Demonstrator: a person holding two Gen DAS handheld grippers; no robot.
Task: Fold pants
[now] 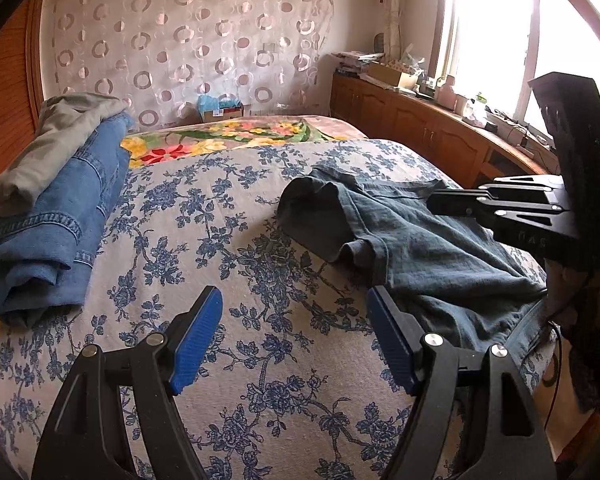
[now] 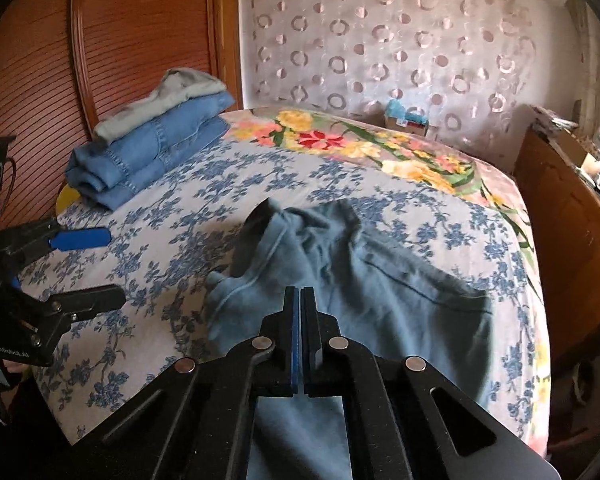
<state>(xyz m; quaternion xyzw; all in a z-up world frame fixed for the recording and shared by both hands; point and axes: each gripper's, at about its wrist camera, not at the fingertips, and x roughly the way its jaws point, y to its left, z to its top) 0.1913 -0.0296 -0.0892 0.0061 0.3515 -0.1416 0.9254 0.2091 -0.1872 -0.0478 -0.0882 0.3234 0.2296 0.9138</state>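
Pants [image 2: 340, 280] are lying rumpled on the bed [image 2: 204, 208], toward its near right edge, with one bunched leg end reaching toward the middle and the near part draping over the near edge. Right claw [image 2: 299, 300] is sitting over the near part of the fabric with its jaws fully together; whether cloth is pinched between the pads cannot be told from either view. Left claw [image 1: 294, 336] is hanging open over bare bedspread just left of the pants, with nothing between its blue pads [image 1: 198, 340]. Already-folded jeans [image 1: 56, 216] with a grey garment [image 1: 60, 132] on top are stacked at the far left corner. Judgement: the step in hand looks like taking hold and spreading the pants flat. To do it well, the left claw should be gripping the opposite side of the same end, both pulling evenly so the legs are lying straight before folding.
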